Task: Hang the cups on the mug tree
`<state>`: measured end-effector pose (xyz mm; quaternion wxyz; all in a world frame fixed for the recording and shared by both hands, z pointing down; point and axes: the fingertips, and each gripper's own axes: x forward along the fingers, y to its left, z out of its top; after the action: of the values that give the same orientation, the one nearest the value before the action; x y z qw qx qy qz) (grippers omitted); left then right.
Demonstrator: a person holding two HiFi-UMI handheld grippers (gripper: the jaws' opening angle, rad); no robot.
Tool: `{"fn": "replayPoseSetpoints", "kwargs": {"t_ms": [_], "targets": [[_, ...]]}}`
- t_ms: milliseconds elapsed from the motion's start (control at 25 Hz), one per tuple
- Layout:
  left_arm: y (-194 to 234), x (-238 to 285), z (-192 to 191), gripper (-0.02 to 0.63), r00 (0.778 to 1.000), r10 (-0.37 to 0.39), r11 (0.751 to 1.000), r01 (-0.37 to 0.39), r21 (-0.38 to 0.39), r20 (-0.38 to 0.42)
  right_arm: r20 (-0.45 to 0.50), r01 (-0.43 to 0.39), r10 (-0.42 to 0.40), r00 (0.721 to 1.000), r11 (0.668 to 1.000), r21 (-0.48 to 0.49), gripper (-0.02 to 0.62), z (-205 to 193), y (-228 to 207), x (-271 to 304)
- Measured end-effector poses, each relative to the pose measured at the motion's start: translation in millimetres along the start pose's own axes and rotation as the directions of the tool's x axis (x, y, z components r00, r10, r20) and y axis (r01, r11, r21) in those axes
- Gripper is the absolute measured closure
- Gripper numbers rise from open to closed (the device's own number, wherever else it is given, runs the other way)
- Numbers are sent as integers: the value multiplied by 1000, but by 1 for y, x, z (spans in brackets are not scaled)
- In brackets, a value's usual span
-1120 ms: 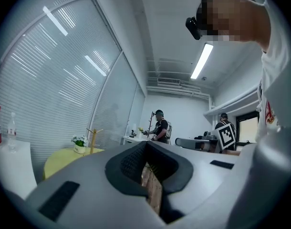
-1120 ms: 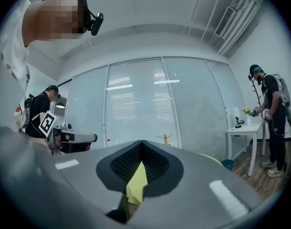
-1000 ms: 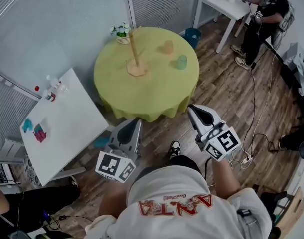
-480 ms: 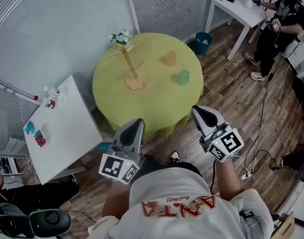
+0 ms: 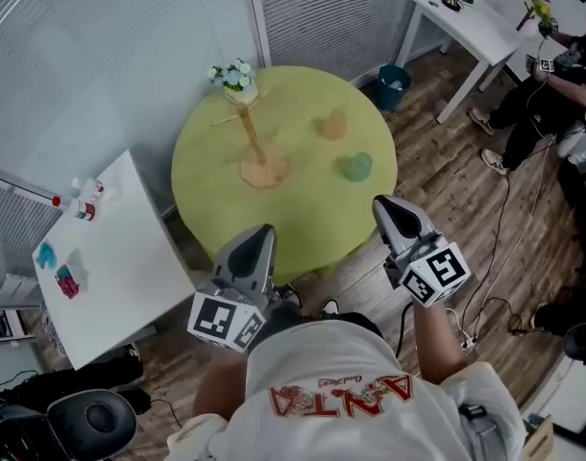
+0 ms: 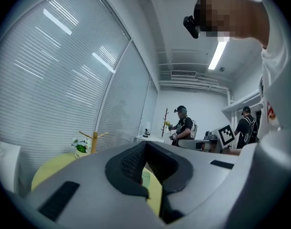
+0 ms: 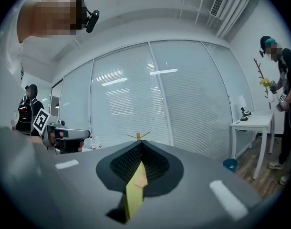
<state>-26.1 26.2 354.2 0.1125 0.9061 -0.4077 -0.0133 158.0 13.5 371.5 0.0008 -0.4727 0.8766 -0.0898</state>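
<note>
The left gripper [image 5: 261,231] appears at lower centre-left of the head view and the right gripper [image 5: 382,204] at lower centre-right. Both point up the frame toward the round table [image 5: 303,214], which is covered in a yellow-green cloth, and their tips lie at its near edge in the picture. In the left gripper view the fingers are closed tip to tip with nothing clamped; only the cloth and a sliver of green cup show through the slot below the tips. In the right gripper view the fingers are likewise fully closed and empty, with yellow cloth visible through the slot. The wooden mug tree [image 5: 263,170] stands upright left of the table's centre, and its pegs carry no cups. The orange cup [image 5: 332,126] sits on the cloth to the right of the tree, toward the far side. The green cup [image 5: 357,167] sits near the table's right edge, closer to the right gripper. The two cups are apart from each other and from the tree. A flower pot [image 5: 238,80] stands at the far edge of the table, behind the tree. A white table [image 5: 120,267] occupies the left of the frame.
</note>
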Motion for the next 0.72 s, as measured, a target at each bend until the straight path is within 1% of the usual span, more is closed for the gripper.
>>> {"fn": "replayPoseSetpoints", "kwargs": {"t_ms": [120, 240, 360, 560, 720], "targets": [[23, 15, 6, 597, 1000, -17, 1000, 17, 3, 3, -7, 11, -11, 1000, 1000, -11, 594, 5, -7, 28], [54, 21, 8, 597, 1000, -16, 1000, 16, 1, 1, -12, 22, -23, 1000, 1000, -15, 592, 7, -7, 60], [82, 27, 7, 597, 1000, -19, 1000, 19, -17, -8, -21, 33, -33, 999, 999, -11, 592, 9, -6, 86], [107, 40, 3, 597, 999, -37, 999, 36, -35, -27, -47, 71, -71, 996, 997, -7, 592, 3, -16, 108], [110, 52, -1, 597, 999, -38, 998, 36, -49, -38, -74, 94, -96, 993, 995, -28, 588, -2, -37, 111]]}}
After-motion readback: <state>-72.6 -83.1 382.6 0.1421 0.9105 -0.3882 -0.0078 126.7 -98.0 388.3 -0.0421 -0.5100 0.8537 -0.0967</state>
